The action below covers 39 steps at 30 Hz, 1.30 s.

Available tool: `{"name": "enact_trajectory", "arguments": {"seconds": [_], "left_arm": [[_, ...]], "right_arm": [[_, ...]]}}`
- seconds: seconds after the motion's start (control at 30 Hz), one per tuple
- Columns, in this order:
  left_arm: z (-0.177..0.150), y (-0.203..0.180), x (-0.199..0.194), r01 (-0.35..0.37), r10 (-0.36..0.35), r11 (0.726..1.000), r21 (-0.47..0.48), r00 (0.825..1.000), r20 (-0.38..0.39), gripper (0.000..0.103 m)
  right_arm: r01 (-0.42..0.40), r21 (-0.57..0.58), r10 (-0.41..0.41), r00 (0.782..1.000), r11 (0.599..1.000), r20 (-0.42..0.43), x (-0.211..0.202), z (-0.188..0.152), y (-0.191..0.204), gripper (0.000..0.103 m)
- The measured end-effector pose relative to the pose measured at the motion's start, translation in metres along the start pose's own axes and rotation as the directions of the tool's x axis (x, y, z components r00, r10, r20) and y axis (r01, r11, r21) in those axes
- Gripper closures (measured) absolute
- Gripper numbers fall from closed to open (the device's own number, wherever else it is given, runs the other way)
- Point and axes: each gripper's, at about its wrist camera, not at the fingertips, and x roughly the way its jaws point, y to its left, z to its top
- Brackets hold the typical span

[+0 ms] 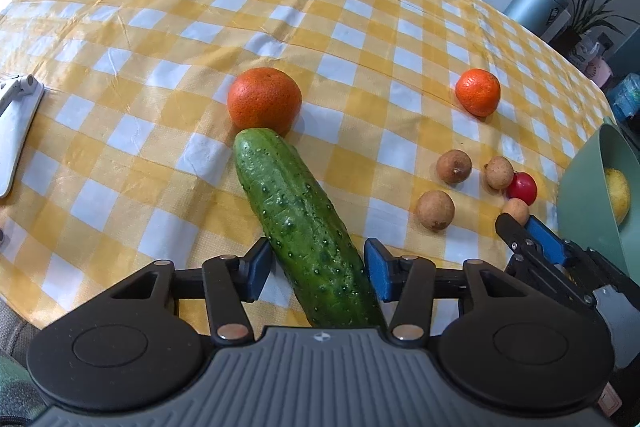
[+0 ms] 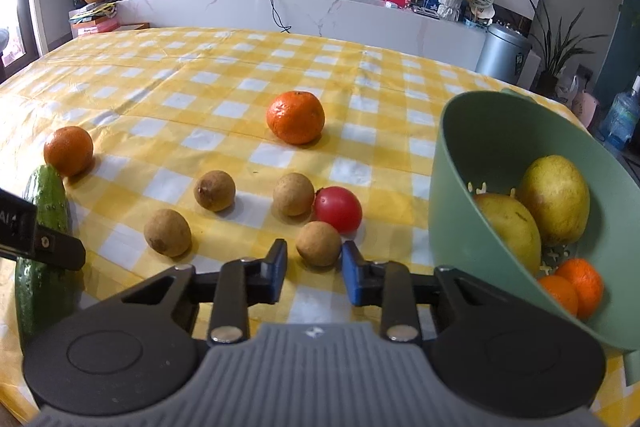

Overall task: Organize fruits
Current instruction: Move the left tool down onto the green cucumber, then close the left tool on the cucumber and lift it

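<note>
My left claw [image 1: 318, 273] and right claw [image 2: 314, 273]: blue pads on black linkages with silver rivets, ribbed grey housing at 6 o'clock, round black discs flanking.

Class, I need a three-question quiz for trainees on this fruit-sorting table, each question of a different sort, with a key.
1. True or false: the cucumber lies between the left gripper's fingers.
2. How many brown fruits lie on the cloth?
3. Which fruit touches the cucumber's far tip: A tomato, B orange, C mango?

Key
1. True.
2. Four; one sits at the right gripper.
3. B.
</note>
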Motion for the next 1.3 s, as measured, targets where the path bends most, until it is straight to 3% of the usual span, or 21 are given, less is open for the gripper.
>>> {"name": "enact_trajectory", "arguments": {"seconds": [0.37, 0.63, 0.9, 1.3], "left_arm": [[-0.016, -0.025, -0.004, 0.051, -0.048, 0.989, 0.14, 0.999, -0.025, 0.051], [-0.016, -0.022, -0.001, 0.057, -0.054, 0.993, 0.1, 0.998, -0.03, 0.05], [-0.019, -0.031, 0.0, 0.023, -0.024, 0.989, 0.146, 1.0, 0.002, 0.05], [-0.02, -0.03, -0.01, 0.048, -0.055, 0.989, 0.138, 0.998, 0.044, 0.054]], "right_arm": [[-0.071, -0.012, 0.071, 0.997, 0.997, 0.008, -0.015, -0.002, 0.005, 0.083], [-0.088, 0.014, 0.088, 0.996, 0.996, -0.017, -0.011, -0.003, 0.002, 0.083], [-0.091, 0.015, 0.091, 0.996, 0.996, -0.018, -0.009, -0.003, 0.002, 0.083], [-0.114, 0.034, 0.114, 0.994, 0.993, 0.002, -0.018, -0.002, -0.003, 0.083]]}}
